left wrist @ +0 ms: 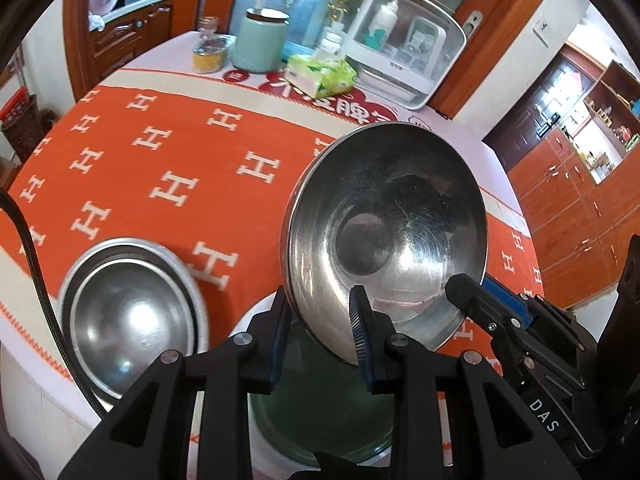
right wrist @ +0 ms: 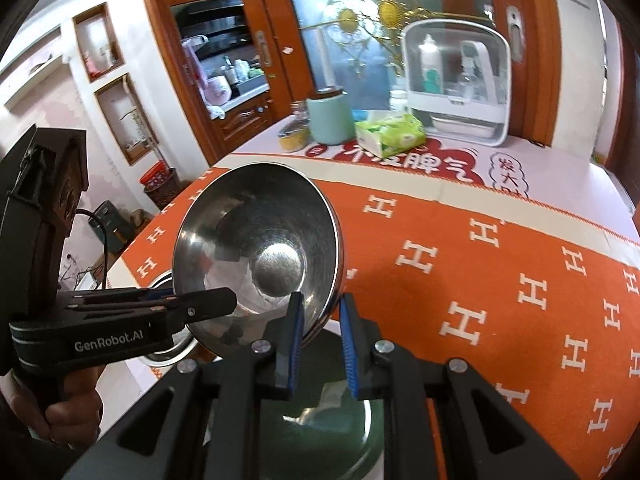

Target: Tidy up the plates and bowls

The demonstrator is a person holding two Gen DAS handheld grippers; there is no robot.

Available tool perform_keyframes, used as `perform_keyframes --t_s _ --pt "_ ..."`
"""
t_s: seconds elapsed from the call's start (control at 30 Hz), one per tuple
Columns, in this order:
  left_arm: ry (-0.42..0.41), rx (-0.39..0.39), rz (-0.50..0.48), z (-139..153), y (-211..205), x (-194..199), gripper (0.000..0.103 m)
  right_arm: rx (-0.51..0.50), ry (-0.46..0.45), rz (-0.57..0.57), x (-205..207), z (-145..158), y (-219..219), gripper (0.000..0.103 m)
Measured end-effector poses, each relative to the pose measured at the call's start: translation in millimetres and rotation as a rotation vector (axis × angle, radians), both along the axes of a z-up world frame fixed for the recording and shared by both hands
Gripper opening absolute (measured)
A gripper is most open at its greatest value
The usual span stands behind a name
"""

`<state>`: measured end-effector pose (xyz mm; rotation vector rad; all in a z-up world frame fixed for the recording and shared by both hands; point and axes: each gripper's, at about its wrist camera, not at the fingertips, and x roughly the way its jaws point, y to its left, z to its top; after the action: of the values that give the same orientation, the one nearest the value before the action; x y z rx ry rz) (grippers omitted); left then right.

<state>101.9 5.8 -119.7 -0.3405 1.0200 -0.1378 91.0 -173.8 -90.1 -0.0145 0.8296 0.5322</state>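
A steel bowl (left wrist: pixel 384 232) hangs tilted above the table, its hollow facing both cameras. My left gripper (left wrist: pixel 320 300) is shut on its near rim, one pad inside and one outside. My right gripper (left wrist: pixel 460 286) is clamped on the rim at the lower right. In the right wrist view the same bowl (right wrist: pixel 256 256) sits with my right gripper (right wrist: pixel 320 300) shut on its lower right rim and my left gripper (right wrist: pixel 224 300) on its lower left rim. A dark green dish (left wrist: pixel 320 420) lies directly below. Another steel bowl (left wrist: pixel 132 320) rests in a steel plate (left wrist: pixel 200 304) to the left.
An orange cloth (right wrist: pixel 480 280) with white H marks covers the table. At the far edge stand a tissue pack (left wrist: pixel 320 74), a mint canister (left wrist: pixel 260 40), a jar (left wrist: pixel 208 52) and a white box with a clear lid (left wrist: pixel 404 40). The near table edge runs below the steel plate.
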Motion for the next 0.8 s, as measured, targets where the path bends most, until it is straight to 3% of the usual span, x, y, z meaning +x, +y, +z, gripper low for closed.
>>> perform_keyframes --t_s 0.5,0.8 --pt "0.004 0.05 0.024 10.4 65.6 -35.6 0.028 -0.008 -0.003 0.065 -33.0 3.7 69.7 0.019" --pt "0.075 0.067 -0.013 1.5 104.3 -46.5 0.029 -0.021 0.047 0.067 -46.6 -7.8 108.3 0.021"
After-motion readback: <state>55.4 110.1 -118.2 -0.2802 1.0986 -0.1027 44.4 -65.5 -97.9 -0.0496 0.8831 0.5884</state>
